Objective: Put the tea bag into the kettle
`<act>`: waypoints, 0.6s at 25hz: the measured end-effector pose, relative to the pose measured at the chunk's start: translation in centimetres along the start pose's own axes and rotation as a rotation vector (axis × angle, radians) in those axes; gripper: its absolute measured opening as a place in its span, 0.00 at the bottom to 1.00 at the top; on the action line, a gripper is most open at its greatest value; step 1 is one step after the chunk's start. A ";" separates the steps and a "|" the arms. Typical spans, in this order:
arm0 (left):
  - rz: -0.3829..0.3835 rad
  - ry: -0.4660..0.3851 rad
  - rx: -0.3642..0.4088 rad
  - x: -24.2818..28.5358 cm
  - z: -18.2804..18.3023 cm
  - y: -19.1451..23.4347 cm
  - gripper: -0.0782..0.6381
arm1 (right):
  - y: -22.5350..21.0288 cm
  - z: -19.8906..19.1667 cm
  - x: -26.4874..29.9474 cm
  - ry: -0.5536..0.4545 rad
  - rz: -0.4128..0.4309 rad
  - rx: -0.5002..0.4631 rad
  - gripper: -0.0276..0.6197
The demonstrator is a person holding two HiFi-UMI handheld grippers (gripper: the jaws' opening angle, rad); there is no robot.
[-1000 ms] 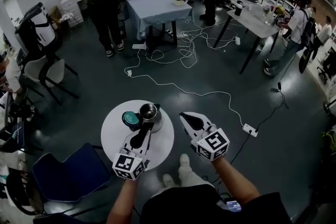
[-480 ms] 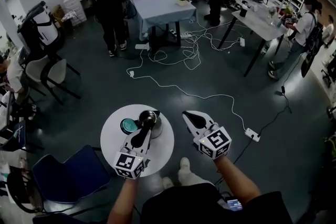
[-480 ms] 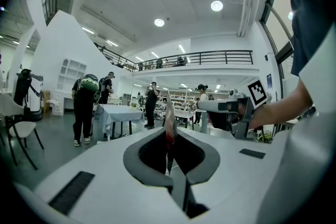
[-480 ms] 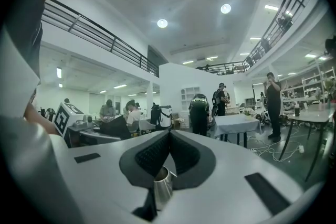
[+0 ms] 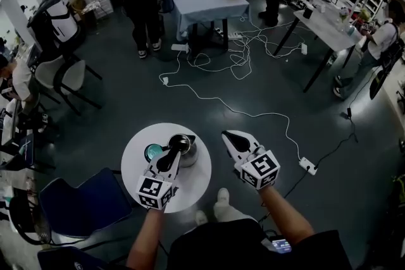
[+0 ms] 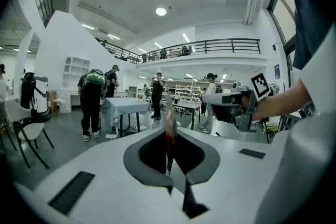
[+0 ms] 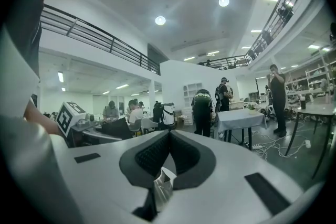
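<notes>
The metal kettle (image 5: pixel 188 148) stands uncovered on the round white table (image 5: pixel 197 179), with a teal lid (image 5: pixel 152 152) lying flat just beside it, on the side toward your left. From the head view you cannot tell what is inside the kettle, because your own tool covers most of its mouth.

Your left gripper (image 5: pixel 178 145) is clenched on the tea bag (image 6: pixel 169 122). In the left gripper view the jaws are pressed together and the thin reddish bag stands upright between them, poking out past the tips. In the head view those tips lie over the kettle's rim, so the bag is at the mouth.

Your right gripper (image 5: pixel 229 135) hangs off the table's edge, well apart from the kettle. Its jaws meet at the tips, and a crumpled silvery scrap (image 7: pixel 163 182) is caught in the gap nearer their base.

A second ago your left jaws stopped short of the kettle and its mouth showed clear. They have since moved forward over it. The right gripper has kept its place.
</notes>
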State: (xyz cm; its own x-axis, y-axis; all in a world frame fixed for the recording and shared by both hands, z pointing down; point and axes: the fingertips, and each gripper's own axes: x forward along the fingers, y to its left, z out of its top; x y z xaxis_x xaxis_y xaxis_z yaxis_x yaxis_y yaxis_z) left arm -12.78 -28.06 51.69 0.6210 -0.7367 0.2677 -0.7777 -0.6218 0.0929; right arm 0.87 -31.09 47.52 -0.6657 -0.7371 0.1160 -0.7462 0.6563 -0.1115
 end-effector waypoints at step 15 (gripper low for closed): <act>0.039 0.228 0.152 6.4 -2.7 4.1 0.13 | -5.8 -1.9 3.0 0.036 0.022 0.048 0.07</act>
State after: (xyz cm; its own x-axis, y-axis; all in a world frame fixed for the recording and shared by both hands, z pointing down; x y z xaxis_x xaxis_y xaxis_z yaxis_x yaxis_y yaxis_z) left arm -12.29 -34.60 56.40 0.5391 -0.6927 0.4791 -0.7663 -0.6394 -0.0622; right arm 3.18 -36.77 50.37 -0.6824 -0.7159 0.1480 -0.7308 0.6633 -0.1613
